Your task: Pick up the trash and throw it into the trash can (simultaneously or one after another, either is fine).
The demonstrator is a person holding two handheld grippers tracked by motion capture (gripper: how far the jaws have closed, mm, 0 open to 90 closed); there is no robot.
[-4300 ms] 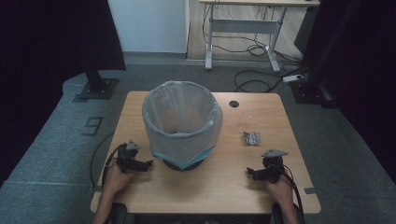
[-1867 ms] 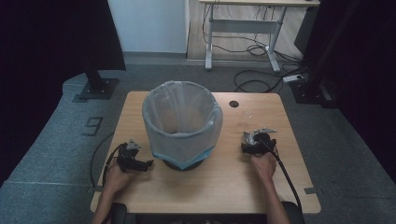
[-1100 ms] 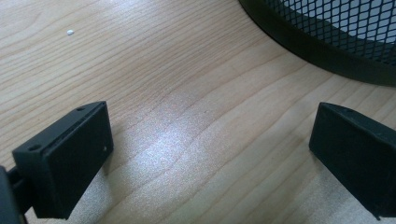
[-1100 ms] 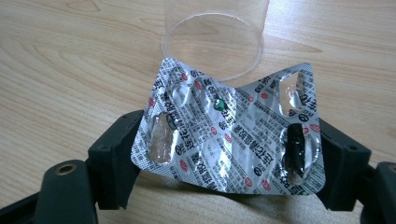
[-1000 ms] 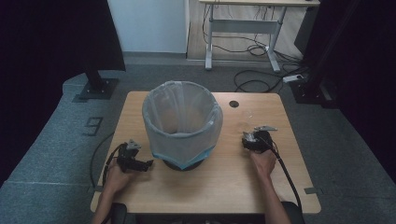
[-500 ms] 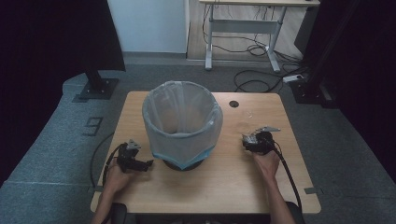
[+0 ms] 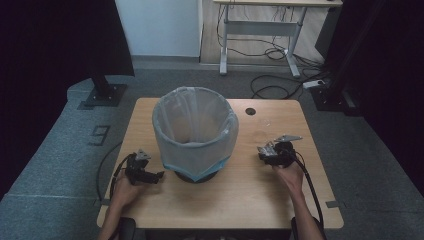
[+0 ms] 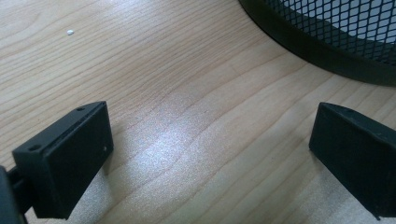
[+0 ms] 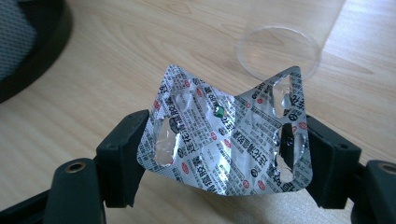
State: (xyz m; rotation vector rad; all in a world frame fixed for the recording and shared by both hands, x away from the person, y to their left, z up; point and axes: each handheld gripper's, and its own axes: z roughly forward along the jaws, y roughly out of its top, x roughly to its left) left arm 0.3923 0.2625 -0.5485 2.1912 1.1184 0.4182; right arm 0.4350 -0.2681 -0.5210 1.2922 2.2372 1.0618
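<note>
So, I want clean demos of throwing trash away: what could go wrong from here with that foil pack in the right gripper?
1. The right gripper pinches the blister pack by its edges and it is already buckled; it may fold further and slip out.
2. The bin is tall, so a low carry could catch its liner.
3. A clear disc lies close ahead and could be knocked.
</note>
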